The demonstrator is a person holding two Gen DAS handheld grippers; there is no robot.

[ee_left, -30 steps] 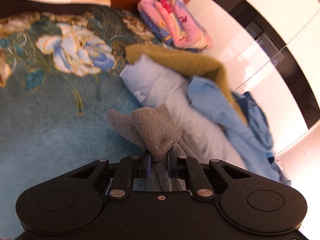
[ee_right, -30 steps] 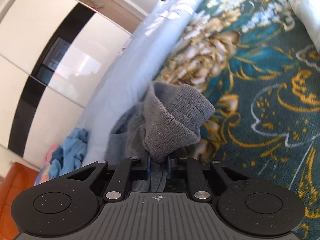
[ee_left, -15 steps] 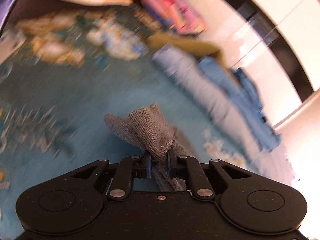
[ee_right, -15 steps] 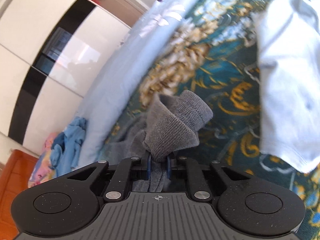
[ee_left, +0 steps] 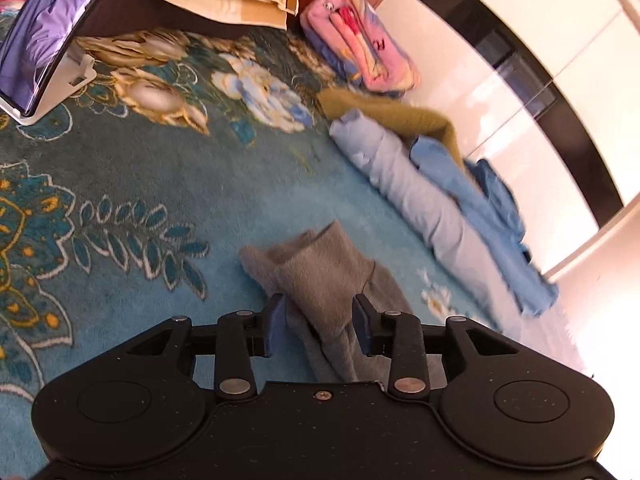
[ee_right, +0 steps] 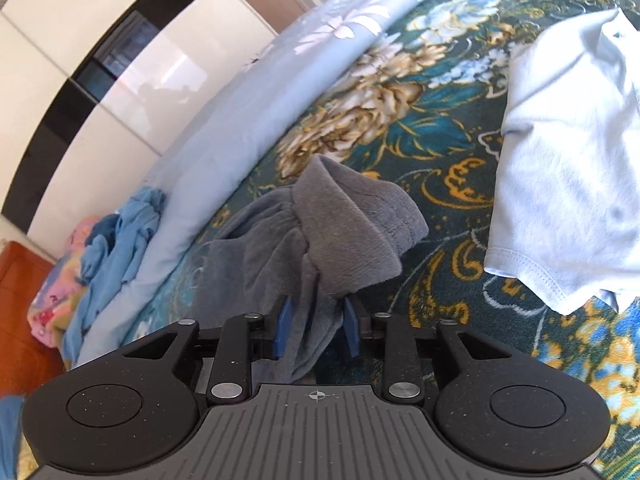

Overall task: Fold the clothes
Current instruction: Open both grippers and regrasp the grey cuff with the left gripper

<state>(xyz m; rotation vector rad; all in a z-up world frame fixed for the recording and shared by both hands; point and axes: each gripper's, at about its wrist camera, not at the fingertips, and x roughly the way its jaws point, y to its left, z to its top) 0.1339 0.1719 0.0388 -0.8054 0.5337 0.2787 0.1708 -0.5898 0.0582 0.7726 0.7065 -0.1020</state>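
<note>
Teal floral blanket [ee_left: 168,184] covers the bed surface in both wrist views; glossy white wardrobe doors with black bands [ee_left: 532,80] fill the upper right of the left wrist view and the upper left of the right wrist view.

Left wrist view, left to right: curved screen on a white stand [ee_left: 44,40] at upper left; cream pillows behind it at top centre; pink patterned bundle [ee_left: 360,48] upper centre; olive cloth [ee_left: 404,116], pale blue-grey rolled garment [ee_left: 404,192] and bright blue garment [ee_left: 492,216] in a row running toward lower right. Grey fleece garment [ee_left: 320,276] lies on the blanket at lower centre, bunched, passing between the fingers of the left gripper [ee_left: 320,320]. Jaws spread, both pads clear of the fabric: released.

Right wrist view, left to right: bright blue garment [ee_right: 120,232] at mid left; light blue flowered sheet [ee_right: 256,96] along the diagonal; grey fleece garment [ee_right: 344,232] at centre, cuff folded over, draped between the fingers of the right gripper [ee_right: 316,328]. Jaws apart, cloth slack between them: released. White T-shirt [ee_right: 568,152] lies at right, apart from the grey garment.
</note>
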